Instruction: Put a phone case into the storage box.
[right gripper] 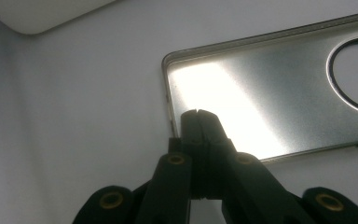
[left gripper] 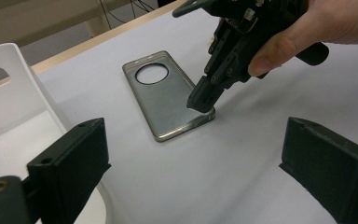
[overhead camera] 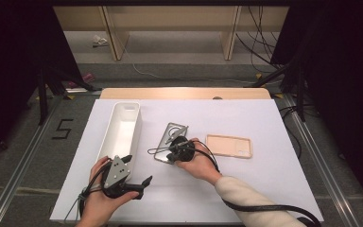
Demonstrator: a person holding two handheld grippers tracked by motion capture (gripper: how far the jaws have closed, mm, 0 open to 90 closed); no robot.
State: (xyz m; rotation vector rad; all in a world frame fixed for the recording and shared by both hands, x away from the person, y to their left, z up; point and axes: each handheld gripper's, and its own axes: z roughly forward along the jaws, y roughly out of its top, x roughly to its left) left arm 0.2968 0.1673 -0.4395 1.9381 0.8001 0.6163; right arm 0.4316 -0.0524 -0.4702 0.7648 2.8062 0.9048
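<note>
White sheeting covers the table (overhead camera: 264, 189), with a wooden edge along its far side and dark floor and cables beyond. Near the middle lies a smoke-grey translucent phone case (overhead camera: 170, 142), flat on its back with the open side up. A peach-coloured phone case (overhead camera: 229, 145) lies just to its right, well clear of it, and a long white tray (overhead camera: 121, 130) stands to its left.

The right gripper (left gripper: 200, 100) has its jaws pressed together, tips down on the near corner of the grey case at the end away from the camera hole; nothing shows between the jaws, so this looks like pressing or nudging, not a grip. The left gripper (overhead camera: 137, 170) hangs over the near left of the table beside the tray, jaws wide apart and empty.

The case looks light, thin and somewhat flexible, with a glossy inner face that throws back a strong glare, so it will probably slide on the sheet instead of lifting if pushed from above. The raised rim along a long side or at the near short end seems the best place to pinch.

In the high view its long axis runs diagonally, from near-left to far-right, the round camera cut-out (left gripper: 151, 73) at the far end.
</note>
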